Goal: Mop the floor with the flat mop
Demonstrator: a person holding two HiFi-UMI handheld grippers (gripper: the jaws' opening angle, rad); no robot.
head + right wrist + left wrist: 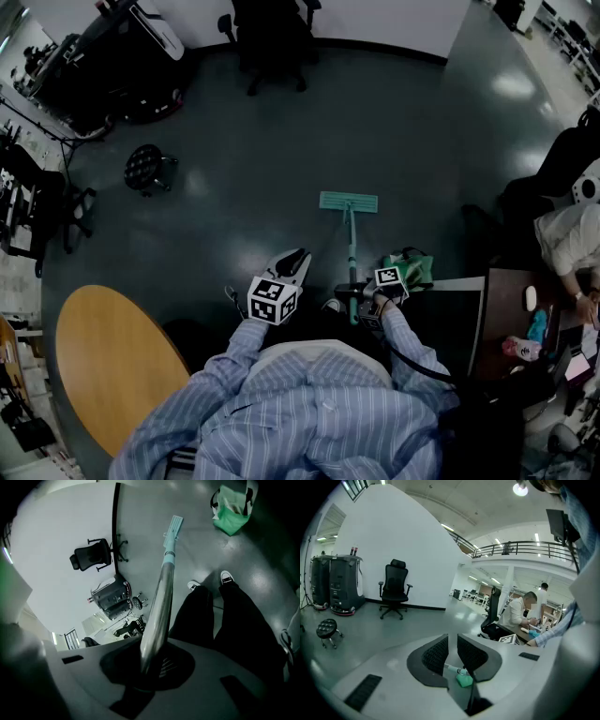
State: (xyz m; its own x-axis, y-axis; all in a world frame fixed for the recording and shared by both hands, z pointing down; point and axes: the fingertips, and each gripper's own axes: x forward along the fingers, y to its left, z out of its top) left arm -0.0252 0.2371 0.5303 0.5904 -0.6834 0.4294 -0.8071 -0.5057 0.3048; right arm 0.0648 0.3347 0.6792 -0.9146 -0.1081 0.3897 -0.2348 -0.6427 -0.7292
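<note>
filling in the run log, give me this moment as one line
right gripper: shut on mop handle | left gripper: open, empty | mop head: flat on floor ahead

Mop handle (158, 597) shiny smooth metal; floor (422, 122) smooth, glossy; round desk (112, 366) matt wood; shirt (309, 412) striped cloth.

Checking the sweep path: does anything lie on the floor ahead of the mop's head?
Nothing visible. The floor ahead of the flat mop is bare up to the office chair; the green bag sits off to its right.
</note>
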